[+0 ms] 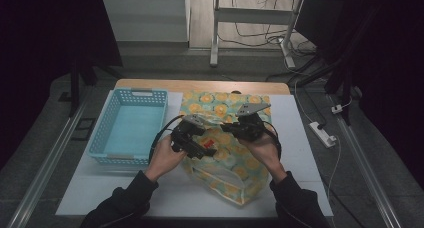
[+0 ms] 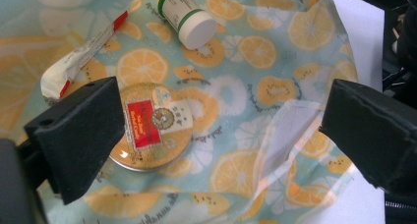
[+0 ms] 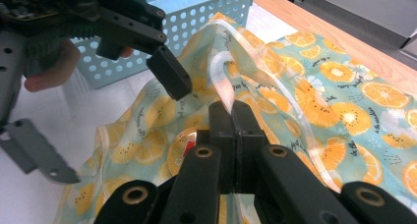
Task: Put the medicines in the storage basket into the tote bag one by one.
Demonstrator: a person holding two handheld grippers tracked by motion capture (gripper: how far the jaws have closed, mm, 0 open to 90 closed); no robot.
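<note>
As the pictures show it, every line below takes its label from one thing on the table.

Bag [image 1: 227, 158]: thin see-through plastic printed with orange and kiwi slices on pale turquoise; it lies on the white table [image 1: 300, 153], right of the basket. Its small script is too fine to read.

Handle [image 3: 223, 69]: a clear plastic strip, curved like a loop, at the bag's mouth.

Right gripper [image 3: 235, 117]: jaws pressed together, pinching the handle and lifting the bag's edge.

Left gripper [image 2: 216, 130]: black blocky jaws spread wide, nothing between the pads; it hovers over the open bag.

Tin [image 2: 152, 127]: round, flat, gold metal, with a red label whose writing is not readable; it lies inside the bag.

Bottle [image 2: 187, 15]: white plastic with green bands and a white cap, lying on its side in the bag.

Tube [image 2: 78, 59]: white and red, soft, beside the tin.

Basket [image 1: 127, 127]: light blue plastic, rectangular, walls with holes.
</note>
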